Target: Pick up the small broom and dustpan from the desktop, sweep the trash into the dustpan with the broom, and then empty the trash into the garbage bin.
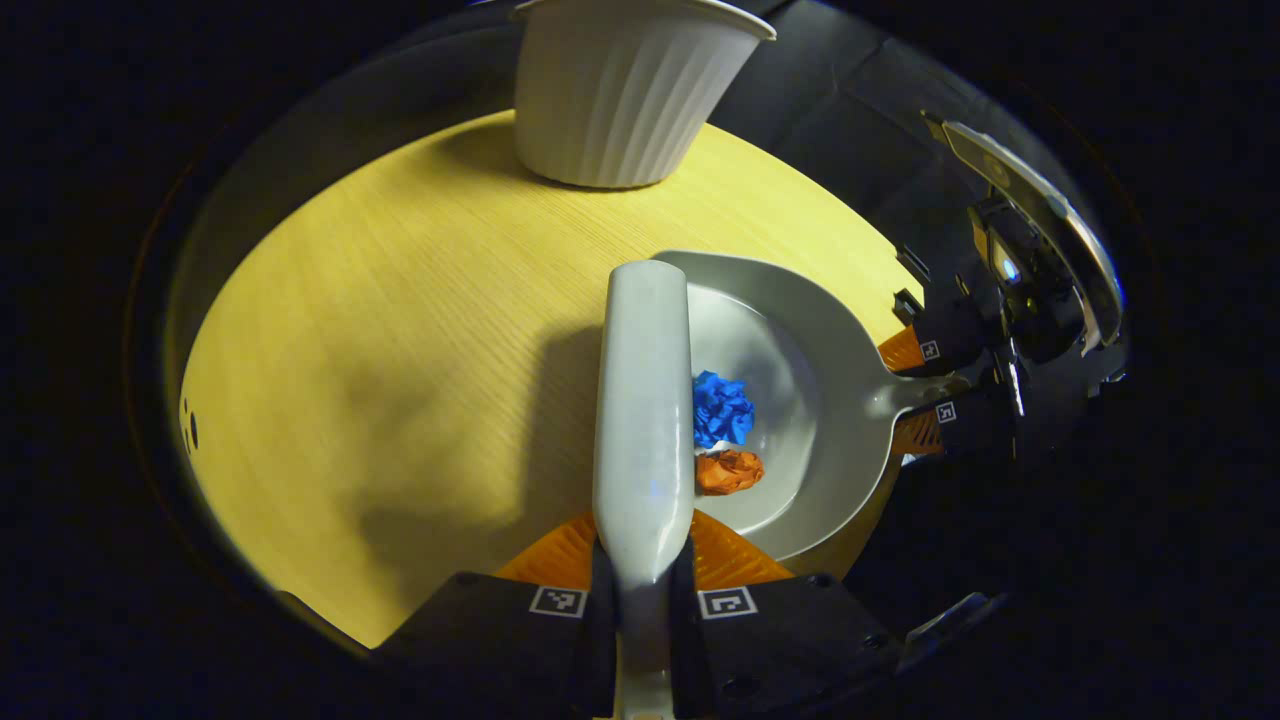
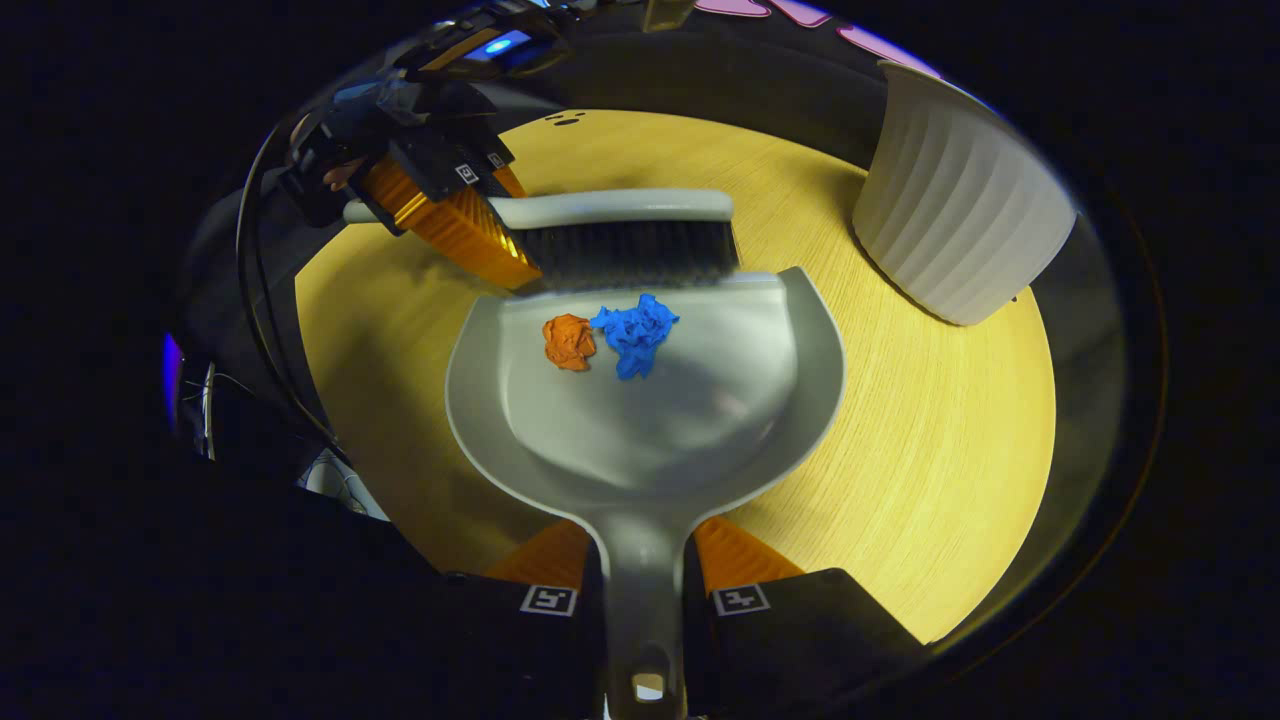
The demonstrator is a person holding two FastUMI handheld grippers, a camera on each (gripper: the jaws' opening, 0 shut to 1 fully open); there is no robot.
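1. Where the left gripper view starts at its left side, you see bare yellow wooden tabletop [image 1: 380, 330] with a soft shadow across it, and the ribbed white garbage bin [image 1: 625, 90] standing at the top centre.
2. At the bottom centre of that view, your left gripper [image 1: 642, 585] has both fingers pressed on the pale handle of the small broom [image 1: 642, 400], which runs straight up the middle of the frame.
3. Just right of the broom's back, the blue crumpled paper [image 1: 722, 408] and the orange crumpled paper [image 1: 730, 470] lie touching each other inside the grey dustpan [image 1: 820, 330], whose pan rests on the tabletop.
4. At the right edge of the same view, your right gripper [image 1: 930, 385] is clamped on the dustpan's handle, one finger above it and one below.
5. In the right gripper view, the upper left shows your left gripper [image 2: 450, 200] gripping the broom [image 2: 620, 235], whose dark bristles stand along the dustpan's front lip.
6. In the centre, the orange paper [image 2: 568, 342] sits left of the blue paper [image 2: 635, 330], both just inside the lip of the dustpan [image 2: 640, 430].
7. At the bottom centre, your right gripper [image 2: 645, 600] squeezes the dustpan handle between its fingers.
8. At the upper right, the garbage bin [image 2: 960, 220] stands on the tabletop [image 2: 930, 450], near the dustpan but apart from it.
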